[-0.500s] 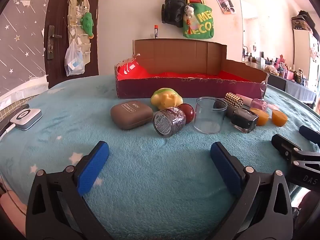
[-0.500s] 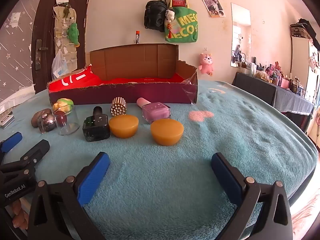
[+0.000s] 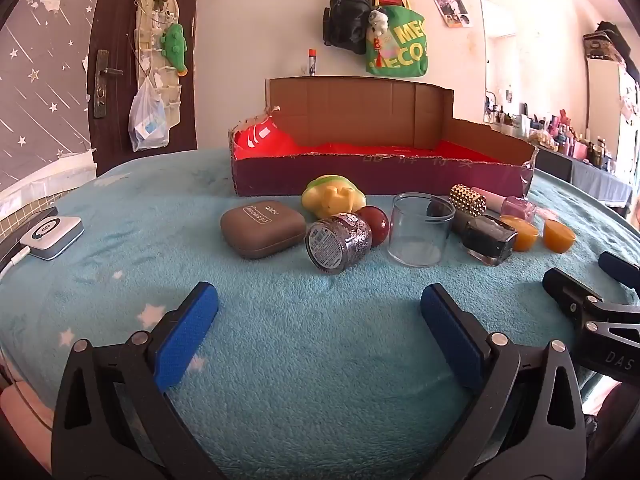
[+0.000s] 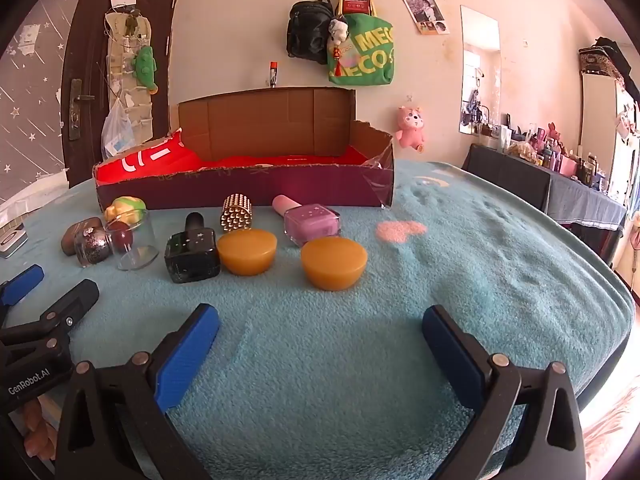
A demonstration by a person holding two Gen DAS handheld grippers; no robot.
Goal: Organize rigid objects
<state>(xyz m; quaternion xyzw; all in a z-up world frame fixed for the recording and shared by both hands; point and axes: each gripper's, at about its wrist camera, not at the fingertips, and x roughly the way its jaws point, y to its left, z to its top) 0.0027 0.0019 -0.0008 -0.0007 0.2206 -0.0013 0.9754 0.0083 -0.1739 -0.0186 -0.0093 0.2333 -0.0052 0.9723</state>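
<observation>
A row of small objects lies on the blue blanket before a cardboard box (image 3: 376, 178) with a red lining. In the left wrist view I see a brown case (image 3: 262, 229), a yellow-green toy (image 3: 333, 199), a glitter jar (image 3: 339, 242) on its side, a dark red ball (image 3: 374, 220), a clear cup (image 3: 420, 229) and a black bottle (image 3: 490, 239). The right wrist view shows two orange pucks (image 4: 247, 250) (image 4: 334, 258), a pink bottle (image 4: 310, 220) and a gold studded cylinder (image 4: 236, 211). My left gripper (image 3: 320, 324) and right gripper (image 4: 320, 340) are open, empty, short of the row.
A white device with a cable (image 3: 52, 232) lies at the blanket's left edge. A dark door (image 3: 120, 60) and bags on the wall (image 3: 384, 36) are behind the box. A cluttered side table (image 4: 568, 176) stands at the right. The blanket drops off at the right edge.
</observation>
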